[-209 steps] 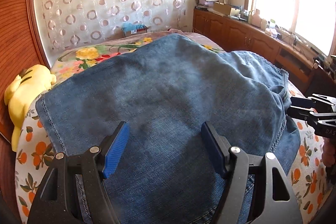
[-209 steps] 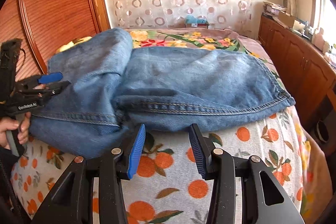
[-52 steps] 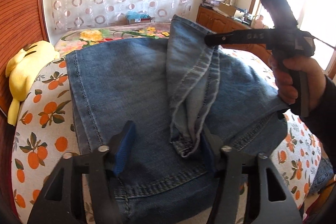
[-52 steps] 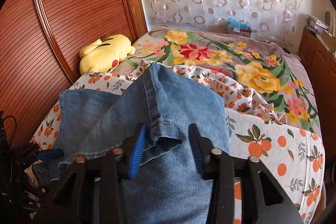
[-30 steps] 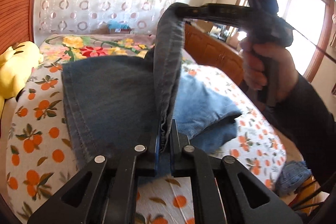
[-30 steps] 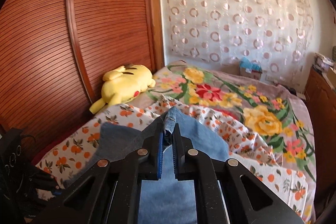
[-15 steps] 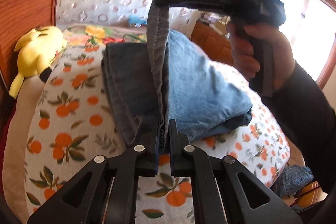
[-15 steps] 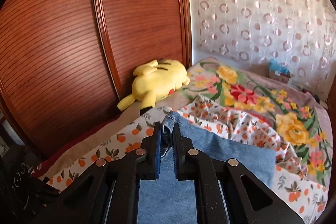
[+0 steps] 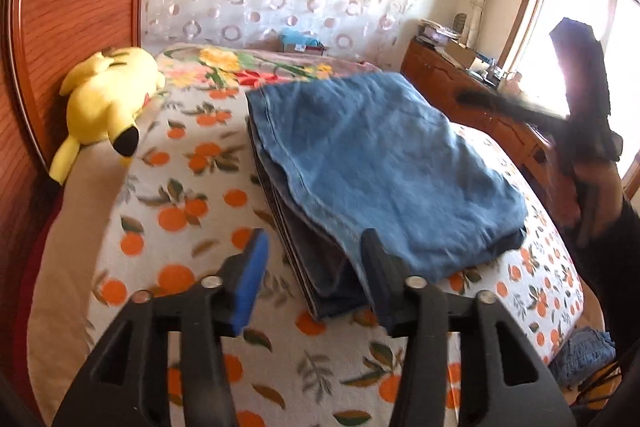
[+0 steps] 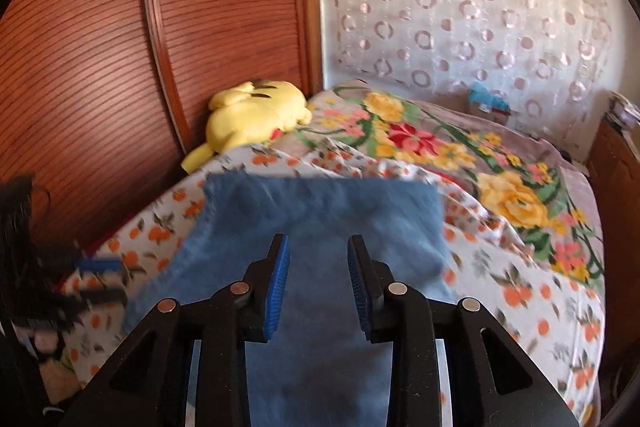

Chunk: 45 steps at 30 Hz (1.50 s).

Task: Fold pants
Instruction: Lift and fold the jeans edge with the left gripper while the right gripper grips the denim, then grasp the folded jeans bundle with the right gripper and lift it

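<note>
Both hand-held grippers [image 9: 312,279] [image 10: 318,287], jaws just opening, hover over folded pants [image 9: 384,163].

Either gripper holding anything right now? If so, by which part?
Nothing held. The left gripper and right gripper have just been opening; both jaws stand apart, clear of the folded jeans lying on the bed.

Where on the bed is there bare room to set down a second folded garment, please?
Bare orange-print sheet lies between the folded jeans and the yellow plush toy, and along the near edge by the left gripper. The floral blanket beyond is free too.
</note>
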Tool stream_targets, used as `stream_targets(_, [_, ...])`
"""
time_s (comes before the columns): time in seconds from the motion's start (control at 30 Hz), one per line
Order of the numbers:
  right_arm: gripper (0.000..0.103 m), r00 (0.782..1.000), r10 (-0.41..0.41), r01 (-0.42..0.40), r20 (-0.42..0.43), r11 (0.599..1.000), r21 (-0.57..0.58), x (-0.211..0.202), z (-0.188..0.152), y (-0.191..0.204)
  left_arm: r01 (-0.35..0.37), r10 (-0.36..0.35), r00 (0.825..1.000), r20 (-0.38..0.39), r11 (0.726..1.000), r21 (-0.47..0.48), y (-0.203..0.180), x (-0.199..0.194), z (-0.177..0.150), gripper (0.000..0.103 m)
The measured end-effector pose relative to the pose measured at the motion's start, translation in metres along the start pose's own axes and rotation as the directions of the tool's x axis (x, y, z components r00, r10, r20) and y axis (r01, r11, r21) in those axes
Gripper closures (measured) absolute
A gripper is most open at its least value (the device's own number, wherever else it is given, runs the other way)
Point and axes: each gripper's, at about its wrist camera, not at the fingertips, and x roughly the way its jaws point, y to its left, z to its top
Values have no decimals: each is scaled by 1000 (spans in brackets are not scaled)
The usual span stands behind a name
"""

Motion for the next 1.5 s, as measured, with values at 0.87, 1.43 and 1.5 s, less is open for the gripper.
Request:
stream_targets(0.87, [72, 981, -147, 159, -126, 983, 92, -8, -80, 2, -57, 64, 994, -92, 996, 74, -9, 63, 23, 53])
stream_targets(1.43, [72, 980, -168, 177, -108, 982, 73, -5, -95, 0, 5, 24, 994, -105, 964, 265, -48, 122, 113, 53])
stream_targets(1.5, [71, 981, -162, 171, -107, 982, 79, -6, -95, -1, -14, 53, 989, -136, 961, 275, -44, 138, 114, 53])
